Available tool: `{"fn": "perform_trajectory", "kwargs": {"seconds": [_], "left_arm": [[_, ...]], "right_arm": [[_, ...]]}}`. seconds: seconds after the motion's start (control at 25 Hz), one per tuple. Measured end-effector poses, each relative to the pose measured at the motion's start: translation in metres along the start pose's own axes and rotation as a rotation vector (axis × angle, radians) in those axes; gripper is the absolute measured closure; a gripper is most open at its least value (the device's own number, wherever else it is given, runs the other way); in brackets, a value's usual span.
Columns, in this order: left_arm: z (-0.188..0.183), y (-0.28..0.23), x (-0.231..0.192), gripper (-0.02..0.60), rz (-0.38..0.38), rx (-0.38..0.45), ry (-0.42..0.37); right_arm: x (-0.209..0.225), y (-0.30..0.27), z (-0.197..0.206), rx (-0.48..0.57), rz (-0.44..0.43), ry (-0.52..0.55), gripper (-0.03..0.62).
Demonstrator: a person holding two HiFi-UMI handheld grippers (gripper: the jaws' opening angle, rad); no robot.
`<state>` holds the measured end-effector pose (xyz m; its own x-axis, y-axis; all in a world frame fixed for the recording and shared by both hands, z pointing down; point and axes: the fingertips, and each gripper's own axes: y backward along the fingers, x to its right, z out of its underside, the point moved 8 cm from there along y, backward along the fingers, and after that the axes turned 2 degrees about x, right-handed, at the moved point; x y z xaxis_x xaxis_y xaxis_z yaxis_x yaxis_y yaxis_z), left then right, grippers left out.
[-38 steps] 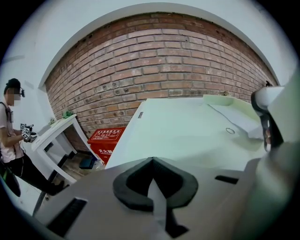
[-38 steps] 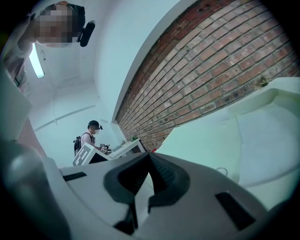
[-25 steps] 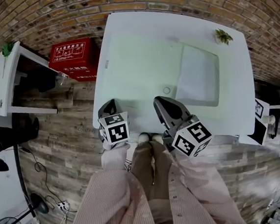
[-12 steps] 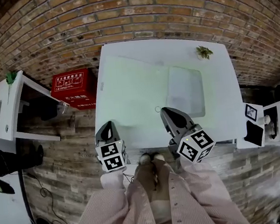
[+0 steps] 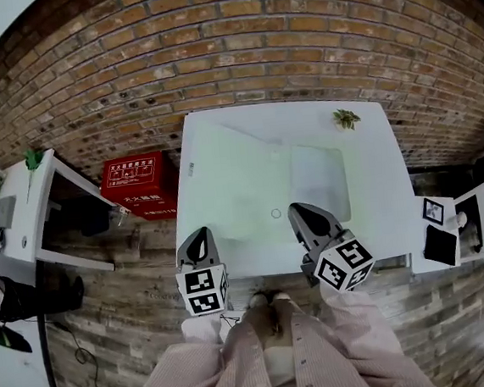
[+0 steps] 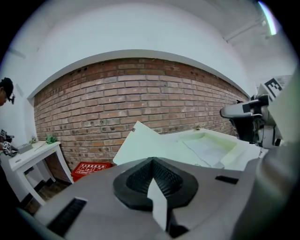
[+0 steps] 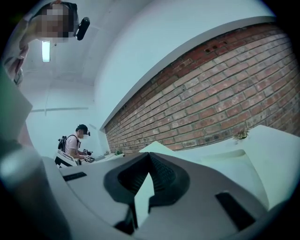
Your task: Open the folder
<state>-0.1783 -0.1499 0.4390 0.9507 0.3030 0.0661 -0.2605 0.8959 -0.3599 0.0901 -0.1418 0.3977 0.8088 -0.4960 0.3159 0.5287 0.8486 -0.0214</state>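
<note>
The folder (image 5: 319, 179) is a pale translucent sheet that lies flat and closed on the right half of the white table (image 5: 222, 165); the left gripper view also shows the folder (image 6: 212, 148). My left gripper (image 5: 199, 238) hovers over the table's near left edge, shut and empty. My right gripper (image 5: 303, 213) hangs just in front of the folder's near edge, jaws together, holding nothing. Each gripper's own view shows its dark pads meeting at the tip: left gripper (image 6: 152, 162), right gripper (image 7: 150, 157).
A small plant (image 5: 346, 119) sits at the table's far right corner, and a small ring (image 5: 276, 214) lies near the front. A red box (image 5: 139, 186) is on the floor to the left, beside a white side table (image 5: 31, 209). A white stand (image 5: 462, 222) is at right. A brick wall runs behind.
Both grippers have risen and drawn back toward the table's near edge, still shut and empty. The head view has tilted up, so more of the wall shows.
</note>
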Motion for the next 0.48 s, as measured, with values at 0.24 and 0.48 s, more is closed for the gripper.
{"fn": "perform_trajectory", "kwargs": {"seconds": [0.24, 0.48], "left_arm": [[-0.017, 0.006, 0.008, 0.588, 0.052, 0.060, 0.002], [-0.032, 0.011, 0.016, 0.588, 0.099, 0.123, -0.013]], "right_arm": [[0.004, 0.012, -0.014, 0.032, 0.026, 0.032, 0.589], [0.012, 0.025, -0.023, 0.055, 0.059, 0.075, 0.589]]}}
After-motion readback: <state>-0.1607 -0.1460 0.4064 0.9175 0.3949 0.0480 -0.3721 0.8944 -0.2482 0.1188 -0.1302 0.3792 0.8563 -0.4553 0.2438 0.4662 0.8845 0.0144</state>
